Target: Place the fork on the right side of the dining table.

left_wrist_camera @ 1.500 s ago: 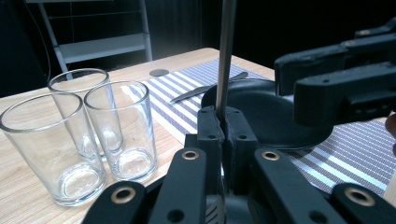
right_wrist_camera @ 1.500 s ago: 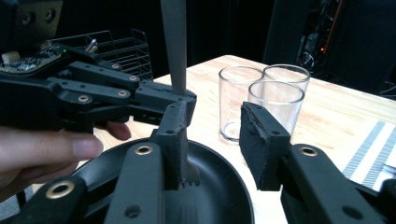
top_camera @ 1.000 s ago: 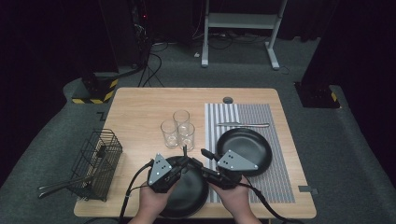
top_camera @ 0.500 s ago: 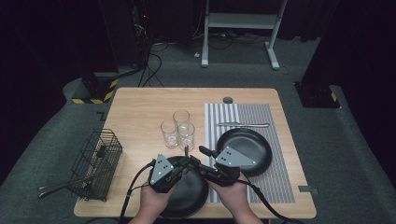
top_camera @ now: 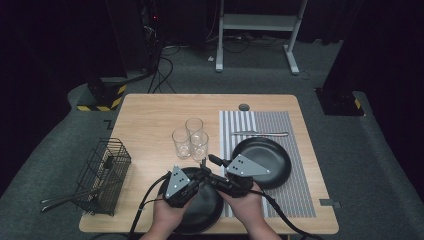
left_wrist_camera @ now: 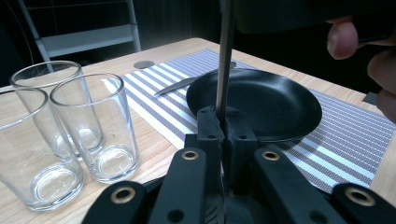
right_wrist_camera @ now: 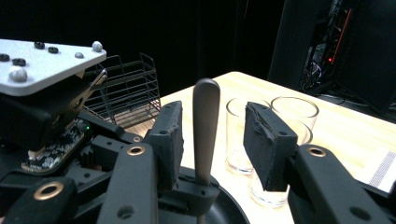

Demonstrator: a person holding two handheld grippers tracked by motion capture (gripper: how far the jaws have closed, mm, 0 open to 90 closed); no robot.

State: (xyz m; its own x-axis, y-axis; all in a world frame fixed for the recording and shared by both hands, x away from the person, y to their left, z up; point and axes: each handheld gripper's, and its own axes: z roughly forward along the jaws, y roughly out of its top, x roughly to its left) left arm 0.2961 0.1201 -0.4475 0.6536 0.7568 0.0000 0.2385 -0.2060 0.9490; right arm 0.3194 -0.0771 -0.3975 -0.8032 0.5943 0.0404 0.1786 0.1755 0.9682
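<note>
Low in the middle of the high view, above a black plate [top_camera: 210, 212], the left gripper [left_wrist_camera: 225, 125] is clamped tight on the lower end of a slim metal cutlery handle [right_wrist_camera: 206, 126], holding it upright. The handle is matte silver with a rounded tip. It looks light, rigid and slippery, best pinched on its flat faces midway up. The right gripper [right_wrist_camera: 215, 137] has just been closing, its jaws half open on either side of the handle, not yet touching it

Plates [top_camera: 261, 159] matte blk, mat [top_camera: 270, 125] gray/white striped, bench [top_camera: 155, 117] light wood, glasses [top_camera: 191, 137] clear, basket [top_camera: 102, 172] blk wire, utensil handle [right_wrist_camera: 206, 126] silver.
</note>
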